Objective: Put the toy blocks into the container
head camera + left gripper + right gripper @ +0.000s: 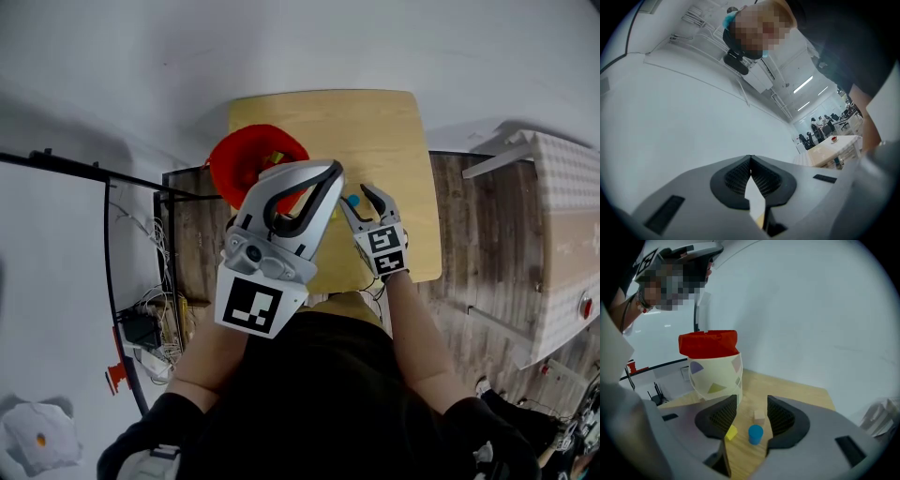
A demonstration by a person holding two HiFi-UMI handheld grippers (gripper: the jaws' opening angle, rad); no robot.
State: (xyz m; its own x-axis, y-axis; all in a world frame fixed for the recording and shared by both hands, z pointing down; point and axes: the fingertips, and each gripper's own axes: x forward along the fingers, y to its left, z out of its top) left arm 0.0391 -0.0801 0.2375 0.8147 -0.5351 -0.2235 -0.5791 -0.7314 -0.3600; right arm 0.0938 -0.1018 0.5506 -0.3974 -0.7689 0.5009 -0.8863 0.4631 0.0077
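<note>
Right gripper [752, 405] hangs with jaws apart and empty over the blue block [755, 433], yellow block [731, 432] and tan block [760, 416] on the table [806, 397]. The container [715, 371] stands far left. Left gripper [750, 159], jaws together, partly hides it from above.

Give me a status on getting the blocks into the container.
Done: a yellowish piece, likely a block, shows inside the container. In hand: nothing; the right gripper is open above the table, the left gripper shut and empty. Left: blue cylinder, yellow block and tan cube on the table.
</note>
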